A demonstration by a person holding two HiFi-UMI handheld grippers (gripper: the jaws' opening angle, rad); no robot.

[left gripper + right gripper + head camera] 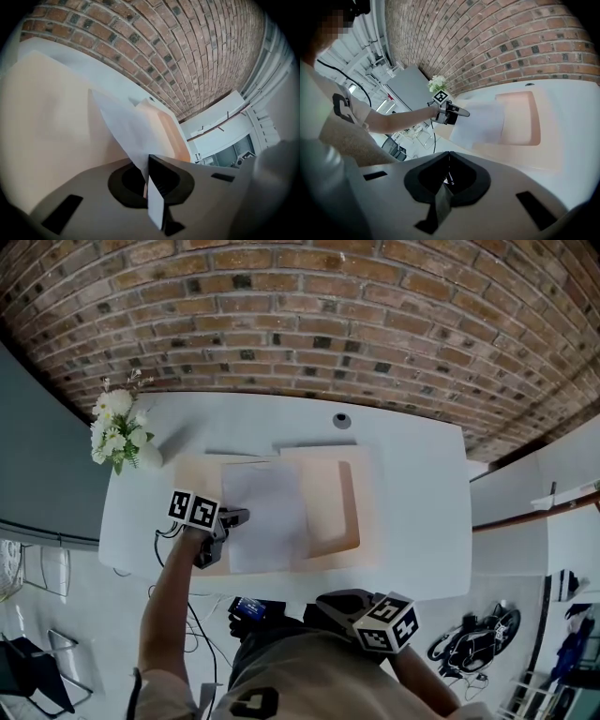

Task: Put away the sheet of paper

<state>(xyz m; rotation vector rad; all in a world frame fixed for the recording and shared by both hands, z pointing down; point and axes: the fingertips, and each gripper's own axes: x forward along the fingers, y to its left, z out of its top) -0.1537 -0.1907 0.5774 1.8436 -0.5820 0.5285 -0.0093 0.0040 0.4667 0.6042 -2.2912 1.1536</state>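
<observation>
A white sheet of paper (267,517) lies over an open beige folder (336,491) on the white table (422,521). My left gripper (232,517) is shut on the sheet's left edge. In the left gripper view the sheet (125,129) runs up out of the pinched jaws (148,180), lifted and curved above the folder (47,122). My right gripper (330,604) hovers off the table's front edge, close to my body, its jaws (447,174) shut with nothing in them. From there the sheet (480,123), the folder (520,117) and the left gripper (452,112) all show.
A bunch of white flowers (117,432) stands at the table's far left corner. A small round dark fitting (342,420) sits near the back edge. A brick wall (309,315) rises behind the table. Cables and a dark device (248,607) hang below the front edge.
</observation>
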